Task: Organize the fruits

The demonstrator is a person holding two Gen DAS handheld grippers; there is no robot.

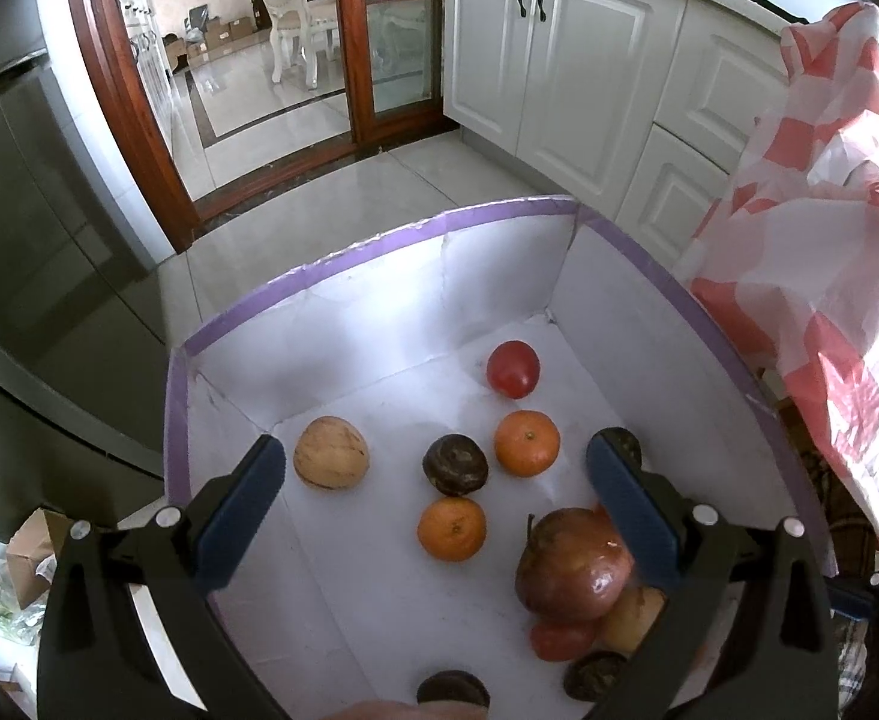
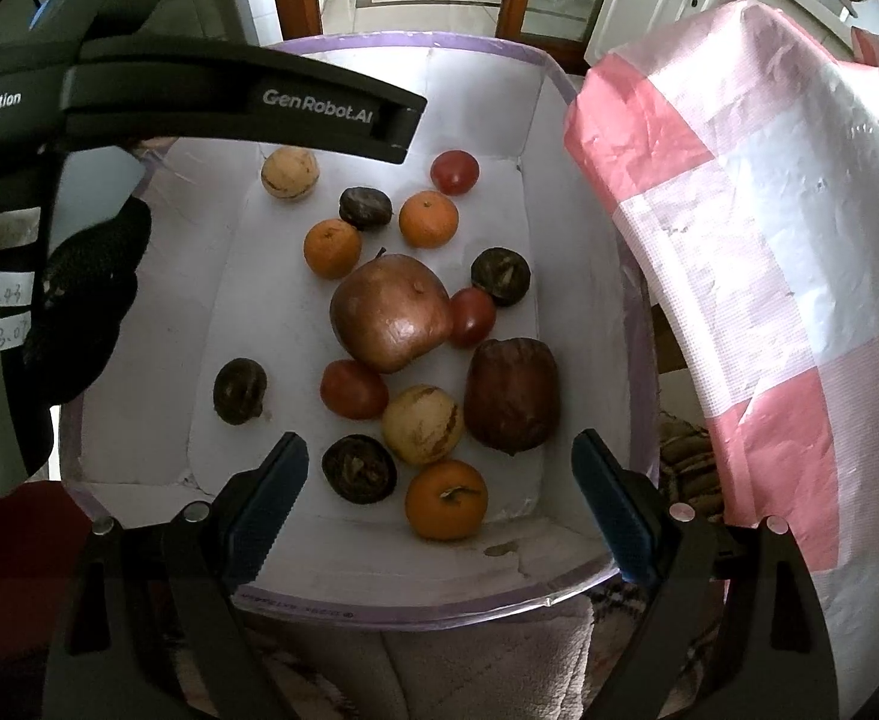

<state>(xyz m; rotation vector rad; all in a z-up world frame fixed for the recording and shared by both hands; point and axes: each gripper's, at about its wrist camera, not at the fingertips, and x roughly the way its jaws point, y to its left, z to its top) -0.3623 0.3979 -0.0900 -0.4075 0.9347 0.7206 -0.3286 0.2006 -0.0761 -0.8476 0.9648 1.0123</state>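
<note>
White, creased cardboard box (image 2: 571, 276) with lilac rim holds round oranges (image 2: 446, 499), a glossy brownish apple (image 2: 390, 312), wrinkled dark fruits (image 2: 359, 468); both the left gripper (image 1: 433, 480) and right gripper (image 2: 439, 474) gape empty above.

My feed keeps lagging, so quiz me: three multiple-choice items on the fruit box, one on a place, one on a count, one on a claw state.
1. Where does the large brown apple lie?
A. Outside the box
B. Near the middle of the box, among other fruit
C. On the checked cloth

2. How many oranges are in the box in the right wrist view?
A. One
B. Five
C. Three

3. How is the right claw?
A. Open and holding nothing
B. Shut on an orange
C. Shut on the apple

Key:
1 B: the apple sits mid-box with tomatoes beside it.
2 C: one orange lies near the claw and two lie farther back.
3 A: its fingers stand wide apart above the fruit, gripping nothing.
</note>
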